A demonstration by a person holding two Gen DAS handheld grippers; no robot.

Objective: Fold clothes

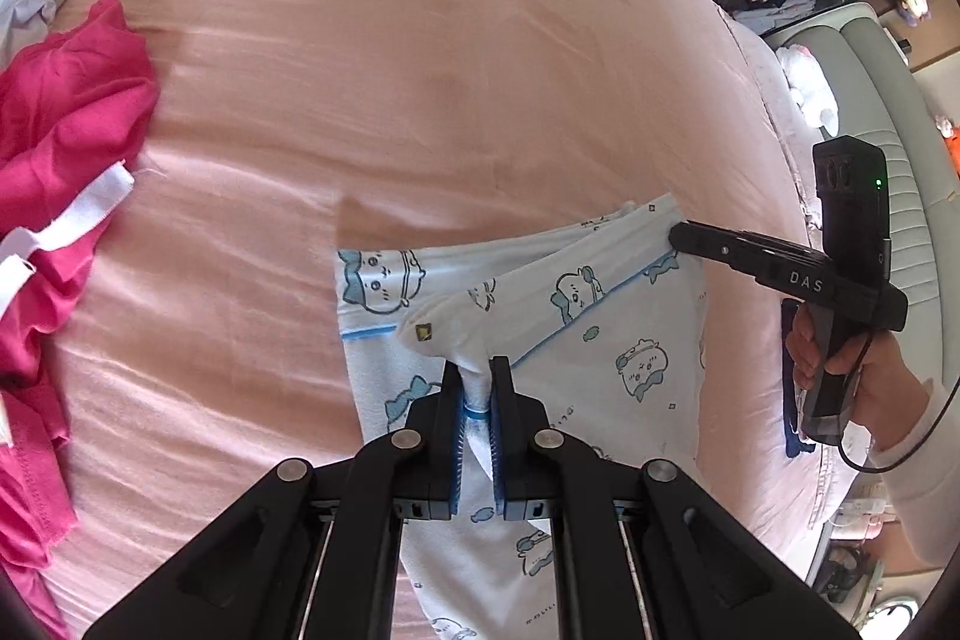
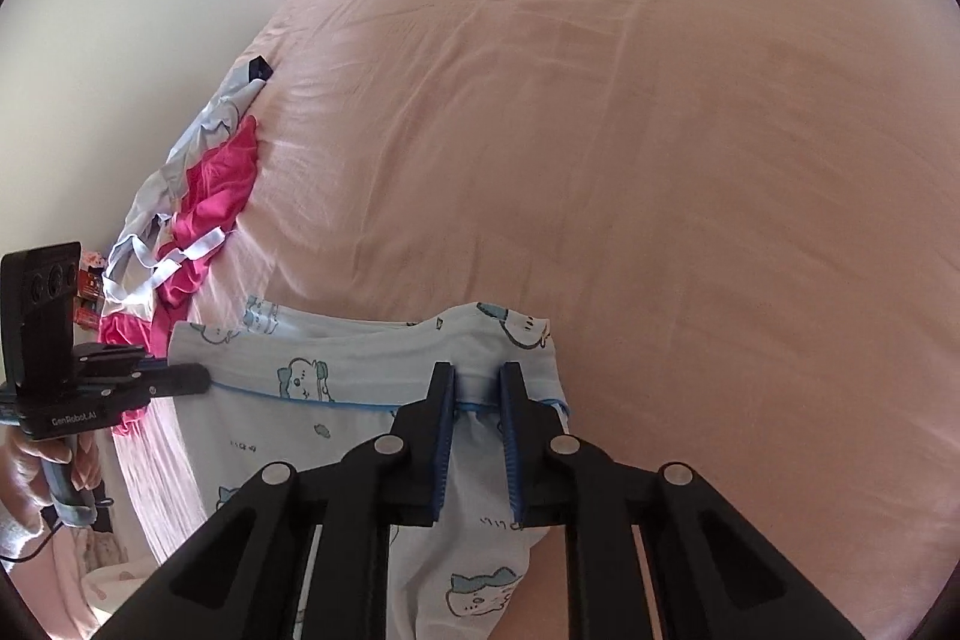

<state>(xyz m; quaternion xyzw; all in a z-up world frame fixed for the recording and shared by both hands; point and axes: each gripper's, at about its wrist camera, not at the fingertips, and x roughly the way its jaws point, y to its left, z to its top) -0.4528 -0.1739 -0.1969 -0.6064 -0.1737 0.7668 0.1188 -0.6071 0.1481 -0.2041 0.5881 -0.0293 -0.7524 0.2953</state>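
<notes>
A white garment (image 1: 600,340) printed with blue cartoon animals and edged in blue lies partly folded on the pink bed sheet (image 1: 420,70). My left gripper (image 1: 477,370) is shut on a bunched corner of it, which sticks up between the pads. In the right wrist view the same garment (image 2: 336,436) spreads below my right gripper (image 2: 480,376), whose jaws pinch gathered cloth at the blue trim. The right gripper (image 1: 678,235) meets the garment's far right edge in the left wrist view. The left gripper (image 2: 198,379) shows at the garment's left edge in the right wrist view.
A magenta garment with white straps (image 1: 66,112) lies crumpled at the left, with a pale grey one (image 2: 198,130) beside it at the bed's edge. A hand (image 1: 840,358) holds the right gripper's handle. A grey headboard (image 1: 870,88) and shelves stand at the right.
</notes>
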